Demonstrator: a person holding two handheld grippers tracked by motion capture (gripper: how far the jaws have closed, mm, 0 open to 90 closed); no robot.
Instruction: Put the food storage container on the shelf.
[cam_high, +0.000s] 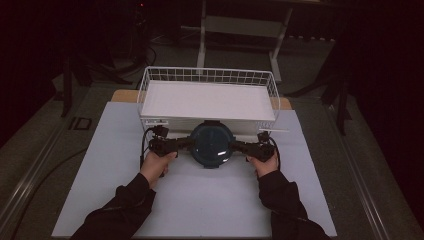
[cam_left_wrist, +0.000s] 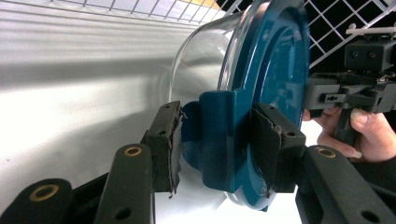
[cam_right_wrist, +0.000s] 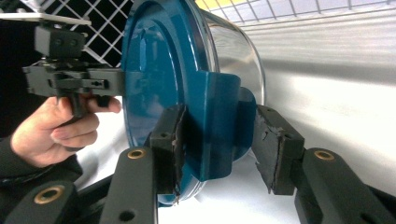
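- Left tool (cam_left_wrist: 217, 144): I am clamping the glass container (cam_high: 212, 144)'s teal lid latch (cam_left_wrist: 219, 135).
- Right tool (cam_right_wrist: 219, 149): jaws are straddling the opposite latch (cam_right_wrist: 219, 126), one pad off; I am judging it needs closing before lifting.

Wire basket (cam_high: 145, 90) wall just behind lidded bowl (cam_high: 212, 144)

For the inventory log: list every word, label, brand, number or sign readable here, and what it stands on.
None can be read. The blue lid, the glass bowl, the wire basket, the white mat and both grippers, left and right, carry no legible print or label.
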